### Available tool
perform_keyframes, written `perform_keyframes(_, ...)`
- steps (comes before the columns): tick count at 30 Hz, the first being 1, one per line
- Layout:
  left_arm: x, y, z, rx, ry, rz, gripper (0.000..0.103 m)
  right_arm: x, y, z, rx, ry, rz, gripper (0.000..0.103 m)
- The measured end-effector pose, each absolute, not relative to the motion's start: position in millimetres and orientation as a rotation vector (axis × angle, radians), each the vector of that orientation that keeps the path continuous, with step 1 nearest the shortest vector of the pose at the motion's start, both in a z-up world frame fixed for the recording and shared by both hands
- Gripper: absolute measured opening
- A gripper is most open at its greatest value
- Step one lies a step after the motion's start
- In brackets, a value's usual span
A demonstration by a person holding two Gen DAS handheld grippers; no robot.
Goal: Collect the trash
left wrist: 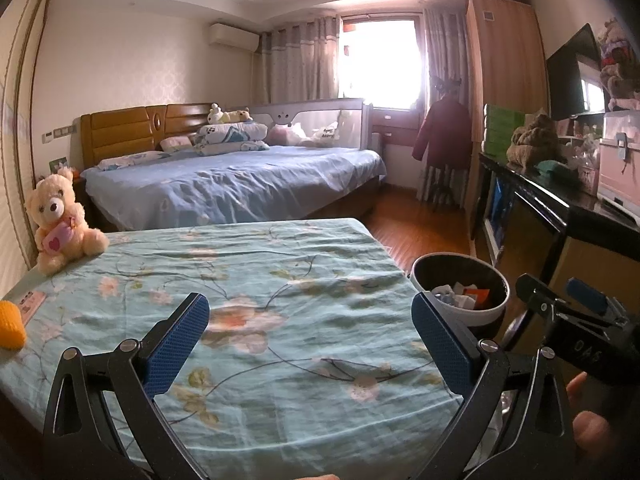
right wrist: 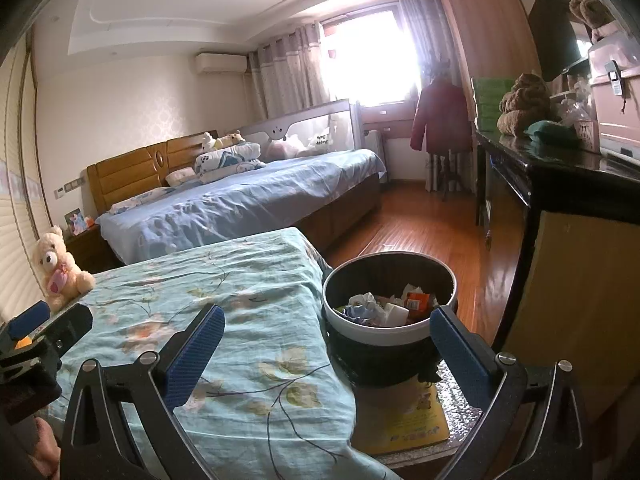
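Left wrist view: left gripper (left wrist: 310,344) level over the floral sheet (left wrist: 280,280), jaws spread wide, nothing held; trash bin (left wrist: 460,284) just beyond its right finger. Right wrist view: right gripper (right wrist: 326,354) wide apart, nothing held, bin (right wrist: 390,300) between its fingertips, crumpled trash (right wrist: 384,306) inside.

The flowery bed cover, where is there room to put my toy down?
The middle of the flowery cover is bare, between the teddy bear and the trash bin. The left edge by the orange thing is taken, and the bin is full of paper.
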State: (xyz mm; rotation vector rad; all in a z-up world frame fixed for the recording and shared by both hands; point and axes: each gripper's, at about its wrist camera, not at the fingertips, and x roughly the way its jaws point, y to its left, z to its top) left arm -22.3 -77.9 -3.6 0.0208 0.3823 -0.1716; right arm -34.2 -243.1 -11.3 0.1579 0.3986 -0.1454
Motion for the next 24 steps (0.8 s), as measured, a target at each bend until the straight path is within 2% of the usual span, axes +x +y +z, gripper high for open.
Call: perform_keyframes(24, -23.6, -80.6, -3.4, 0.027, 0.38, -0.165, 0.103, -36.9, -239.8, -8.8, 0.161, 0.396, -0.136, 0.103)
